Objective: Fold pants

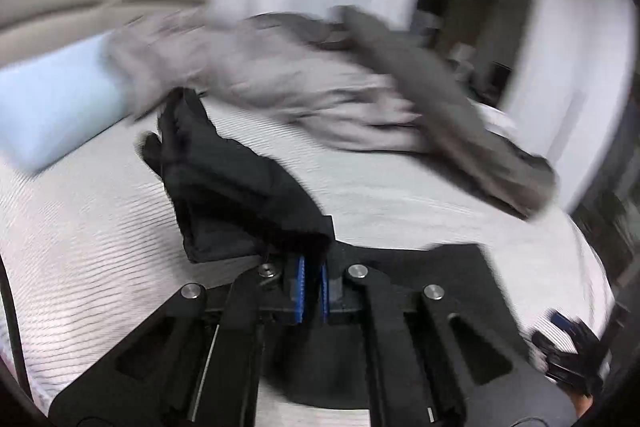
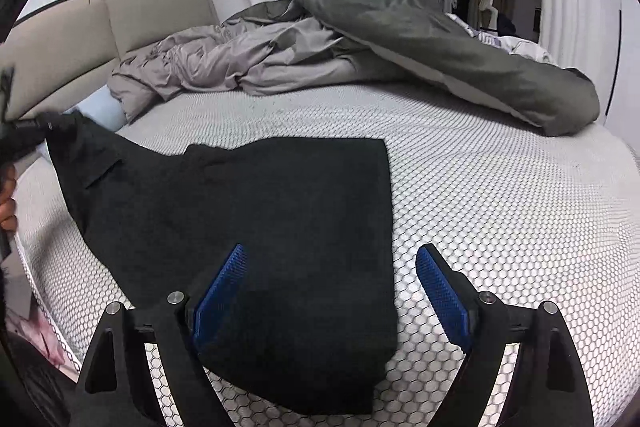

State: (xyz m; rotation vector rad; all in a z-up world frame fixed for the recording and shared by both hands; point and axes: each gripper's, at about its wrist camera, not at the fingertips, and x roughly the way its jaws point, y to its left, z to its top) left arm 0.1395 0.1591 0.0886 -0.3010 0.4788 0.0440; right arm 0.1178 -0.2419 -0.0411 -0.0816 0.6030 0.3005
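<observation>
The left wrist view looks forward and slightly down along its own fingers (image 1: 298, 291), very near the black pants (image 1: 240, 183) bunched right at their tips, with the grey duvet (image 1: 320, 83) blurred at 12 o'clock. The right wrist view sits low over the mattress (image 2: 500, 187), facing across it toward the headboard (image 2: 120, 23) at 10 o'clock (much sharper). Both views share the pants, duvet, mattress and headboard.
</observation>
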